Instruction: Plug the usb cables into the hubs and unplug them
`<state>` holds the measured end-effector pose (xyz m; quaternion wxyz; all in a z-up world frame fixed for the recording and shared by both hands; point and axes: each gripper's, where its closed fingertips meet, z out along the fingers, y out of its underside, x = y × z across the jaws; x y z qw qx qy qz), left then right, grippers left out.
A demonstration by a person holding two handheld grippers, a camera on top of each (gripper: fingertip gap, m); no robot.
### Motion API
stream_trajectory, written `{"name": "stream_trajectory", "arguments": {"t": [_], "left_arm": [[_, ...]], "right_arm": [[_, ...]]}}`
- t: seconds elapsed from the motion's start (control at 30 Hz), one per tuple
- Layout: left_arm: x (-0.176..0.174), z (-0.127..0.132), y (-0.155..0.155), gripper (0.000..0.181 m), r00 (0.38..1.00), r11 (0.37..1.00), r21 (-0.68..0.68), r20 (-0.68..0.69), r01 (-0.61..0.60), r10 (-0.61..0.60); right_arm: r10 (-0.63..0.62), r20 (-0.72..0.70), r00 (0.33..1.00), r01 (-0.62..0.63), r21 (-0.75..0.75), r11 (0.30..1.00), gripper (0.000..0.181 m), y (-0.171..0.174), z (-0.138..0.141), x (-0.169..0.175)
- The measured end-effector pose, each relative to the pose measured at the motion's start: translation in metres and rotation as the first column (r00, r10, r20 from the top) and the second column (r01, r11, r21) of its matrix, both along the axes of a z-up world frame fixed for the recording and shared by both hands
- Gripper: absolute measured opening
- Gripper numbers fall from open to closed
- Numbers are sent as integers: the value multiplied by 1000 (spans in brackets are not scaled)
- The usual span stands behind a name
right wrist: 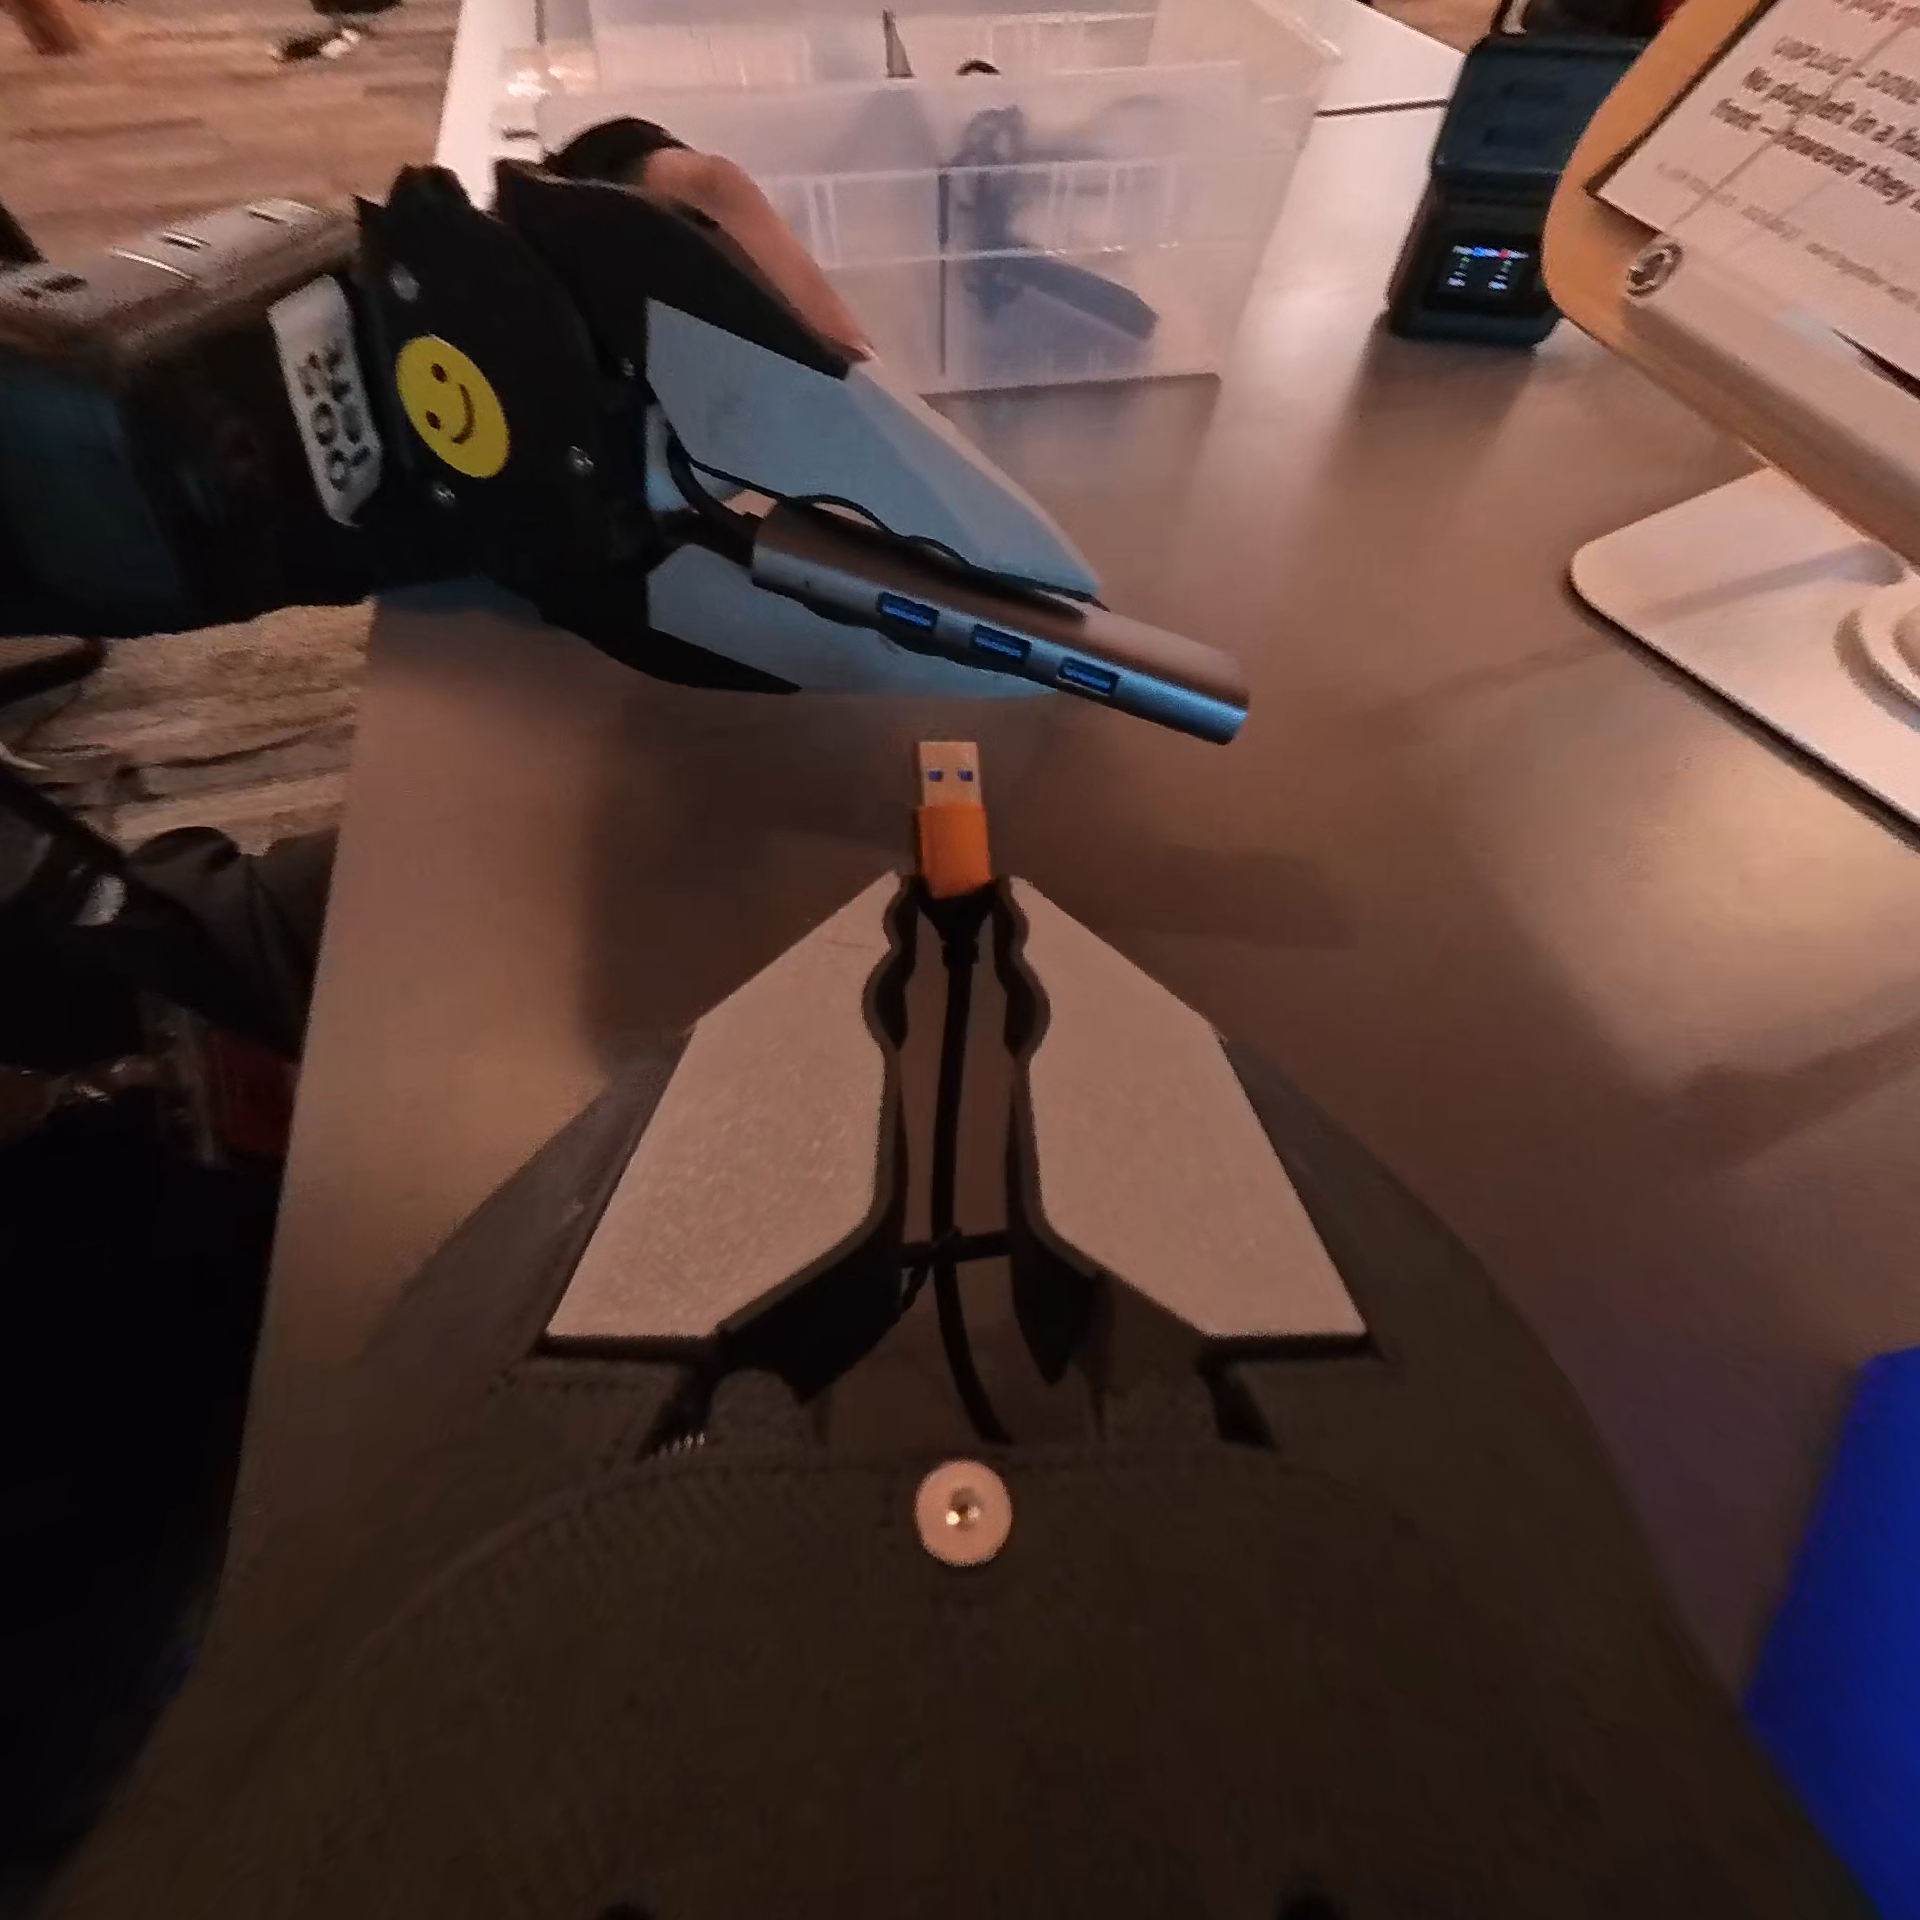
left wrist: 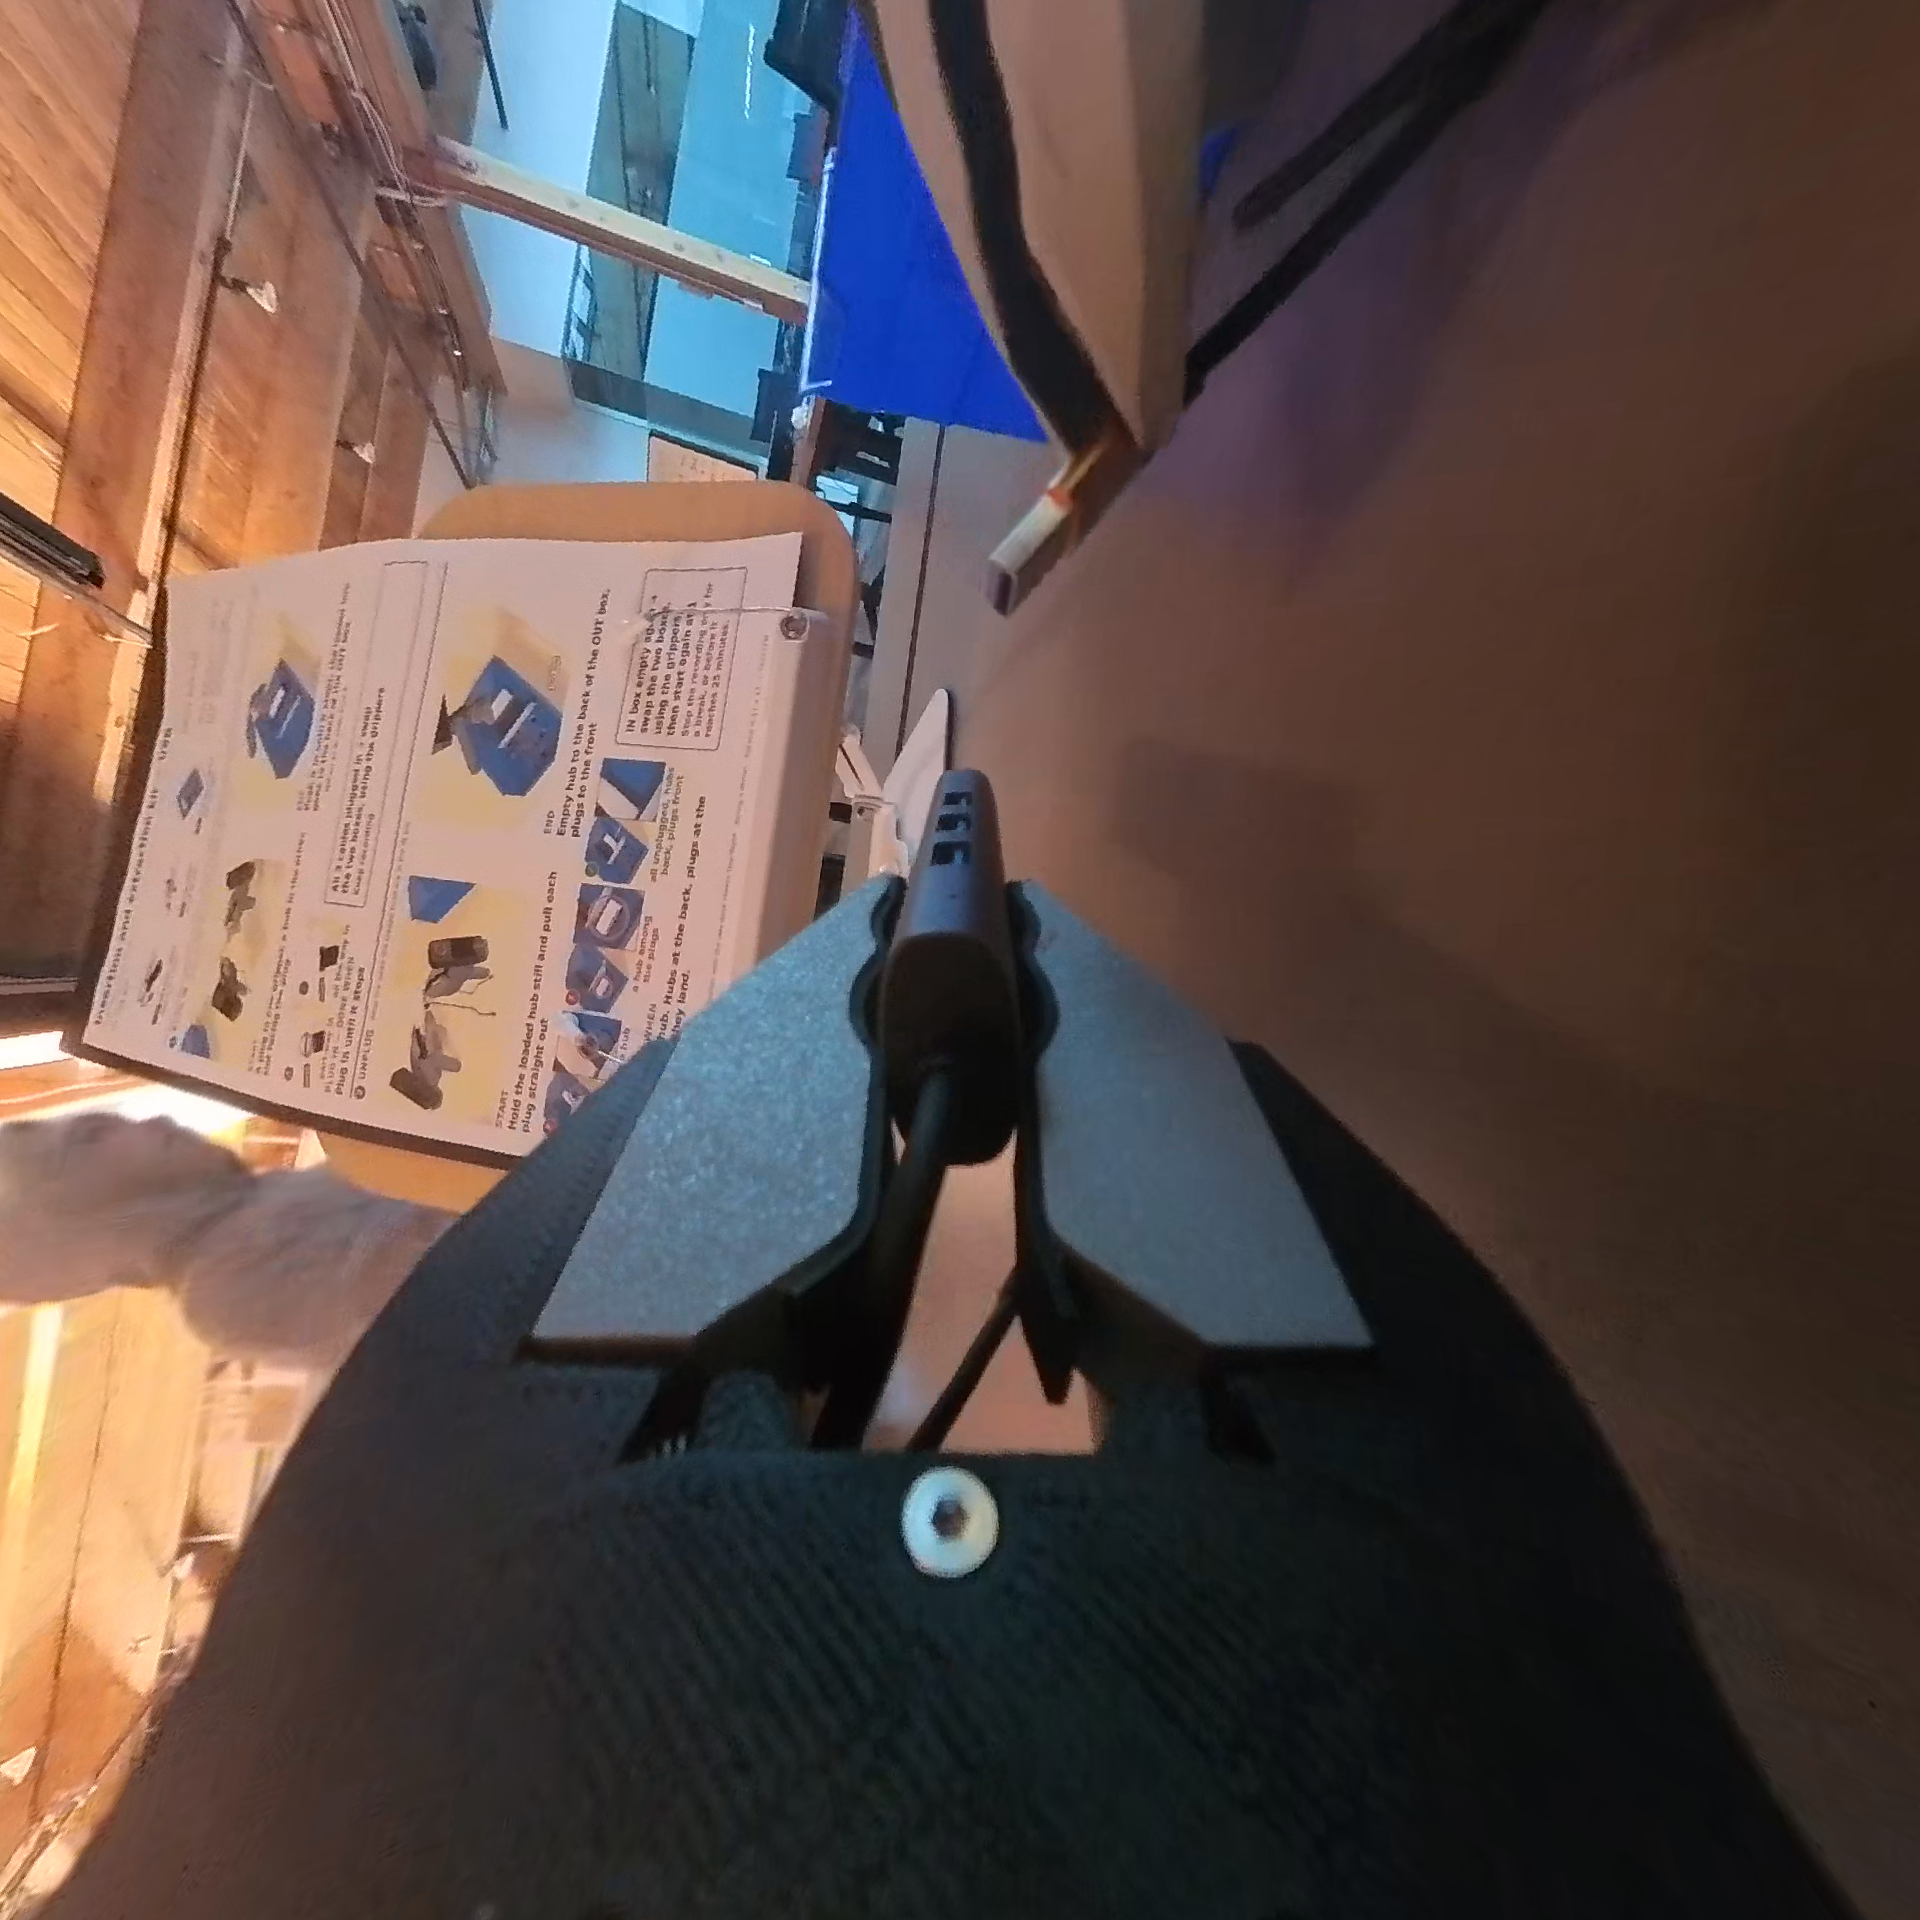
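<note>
My left gripper (left wrist: 951, 899) is shut on a slim dark grey USB hub (left wrist: 951, 935), rolled on its side above the table. It also shows in the right wrist view (right wrist: 956, 644), holding the hub (right wrist: 1143, 670) with three blue ports facing my right gripper. My right gripper (right wrist: 954, 894) is shut on an orange USB plug (right wrist: 951, 847). The plug's metal tip (right wrist: 948, 771) points at the hub, a short gap below the middle port (right wrist: 1000, 644). The plug's black cable (right wrist: 951, 1143) runs back between my fingers.
A clear plastic bin (right wrist: 1039, 208) holding dark cables stands behind the hub. A small black device with a lit screen (right wrist: 1486, 239) sits at the back right. An instruction sheet on a wooden stand (left wrist: 447, 831) with a white base (right wrist: 1745, 644) stands to the right. A blue box (right wrist: 1849, 1662) is at the lower right. The tips of one gripper are about 7 cm away from the tips of the other. It is some 25 cm from my left tips to the white base (right wrist: 1745, 644).
</note>
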<state>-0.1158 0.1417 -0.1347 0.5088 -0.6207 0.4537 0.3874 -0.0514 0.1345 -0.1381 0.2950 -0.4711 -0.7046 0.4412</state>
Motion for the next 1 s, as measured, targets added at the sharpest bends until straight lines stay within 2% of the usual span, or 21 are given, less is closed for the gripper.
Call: {"name": "stream_trajectory", "arguments": {"t": [0.17, 0.23, 0.33, 0.47, 0.63, 1.0], "left_arm": [[0, -3, 1, 17, 1000, 1000, -4, -20, -7, 7], [-5, -2, 3, 17, 998, 999, 7, -51, -43, 43], [-20, 2, 7, 16, 970, 988, 70, -192, -137, 148], [-22, -5, 10, 17, 955, 986, 63, -246, -154, 165], [-20, -8, 11, 17, 946, 987, 60, -282, -149, 160], [-13, -13, 13, 17, 924, 989, 70, -353, -130, 146]], "right_arm": [[-89, 25, 996, 85, 138, 987, 11, 10, -9, -8], [-161, 75, 984, 141, 218, 966, 12, 19, -16, -12], [-237, 83, 968, 188, 384, 904, 12, 26, -16, -19], [-234, 60, 970, 159, 571, 805, 12, 23, -11, -33], [-206, 90, 974, 117, 582, 805, 12, 20, -15, -42], [-286, 99, 953, 180, 575, 798, 12, 28, -19, -39]]}}
